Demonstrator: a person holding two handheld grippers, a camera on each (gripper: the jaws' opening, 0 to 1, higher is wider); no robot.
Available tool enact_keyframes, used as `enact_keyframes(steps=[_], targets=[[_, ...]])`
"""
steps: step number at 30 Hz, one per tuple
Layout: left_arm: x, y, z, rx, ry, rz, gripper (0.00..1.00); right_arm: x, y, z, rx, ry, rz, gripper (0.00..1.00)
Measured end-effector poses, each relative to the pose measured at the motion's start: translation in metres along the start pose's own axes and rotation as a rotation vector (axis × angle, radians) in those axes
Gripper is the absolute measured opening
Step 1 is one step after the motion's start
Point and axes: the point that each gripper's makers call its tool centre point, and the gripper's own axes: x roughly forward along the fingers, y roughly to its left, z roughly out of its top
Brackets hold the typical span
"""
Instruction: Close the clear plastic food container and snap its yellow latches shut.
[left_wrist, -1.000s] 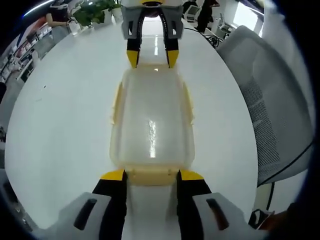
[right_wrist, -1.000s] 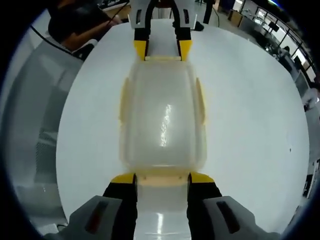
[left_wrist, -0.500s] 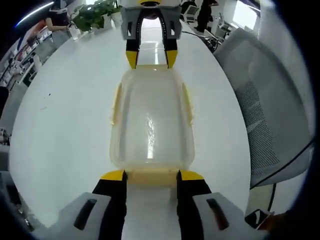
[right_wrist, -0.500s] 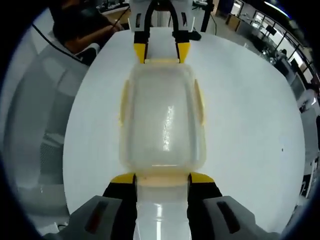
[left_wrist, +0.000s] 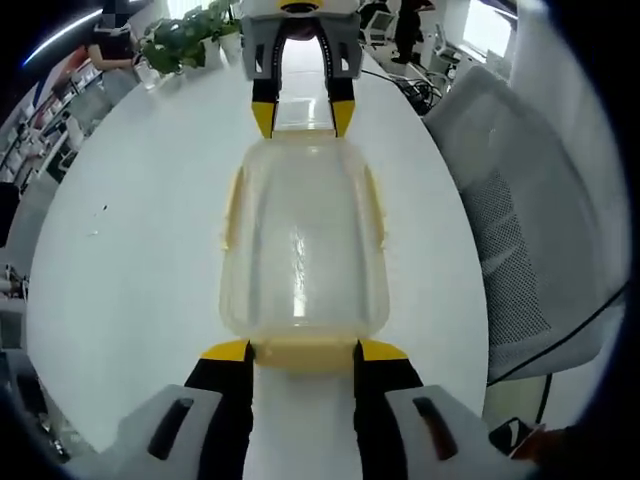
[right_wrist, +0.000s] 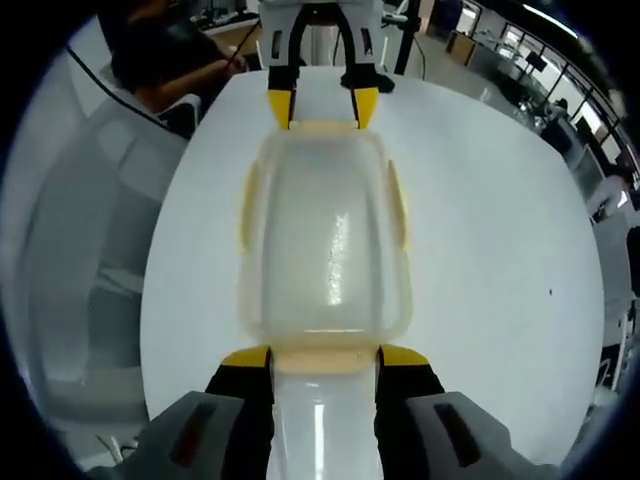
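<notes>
The clear plastic container (left_wrist: 300, 240) with its lid on hangs above the white table (left_wrist: 130, 200), held at both short ends. My left gripper (left_wrist: 303, 350) is shut on the yellow end latch (left_wrist: 303, 352) nearest it. At the far end my right gripper (left_wrist: 302, 118) grips the opposite latch. In the right gripper view the same container (right_wrist: 325, 240) runs from my right gripper (right_wrist: 325, 355) up to the left gripper (right_wrist: 323, 108). Yellow side latches (left_wrist: 230, 205) (right_wrist: 400, 200) lie along the long sides; whether they are snapped I cannot tell.
A grey mesh chair (left_wrist: 520, 230) stands beside the table edge. Potted plants (left_wrist: 185, 25) sit at the table's far end. A person in dark clothes (right_wrist: 160, 55) is at the far left corner in the right gripper view, and a chair (right_wrist: 90, 250) is below.
The table looks smaller and farther in both views while the container keeps its place between the jaws: both grippers have risen with the container held between them.
</notes>
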Motion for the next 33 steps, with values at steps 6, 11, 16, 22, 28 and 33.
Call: enact_keyframes(steps=[6,11,16,22,28,33], targets=[[-0.003,0.001,0.011,0.005,-0.003,0.002,0.38,-0.009,0.000,-0.005,-0.001,-0.001,-0.014,0.37],[-0.002,0.000,0.018,0.007,0.003,-0.003,0.38,-0.013,0.001,-0.010,-0.003,0.004,-0.013,0.37],[-0.002,0.000,0.024,0.011,0.000,-0.003,0.38,-0.018,0.001,-0.015,0.001,0.002,-0.015,0.37],[-0.001,-0.001,0.034,0.008,-0.002,-0.007,0.38,-0.022,0.001,-0.023,-0.004,0.006,-0.018,0.37],[0.001,0.001,0.043,0.013,-0.005,-0.004,0.38,-0.027,0.001,-0.032,-0.003,0.010,-0.021,0.37],[0.005,0.002,0.052,0.008,-0.008,-0.002,0.38,-0.031,-0.002,-0.041,-0.012,0.016,-0.024,0.37]])
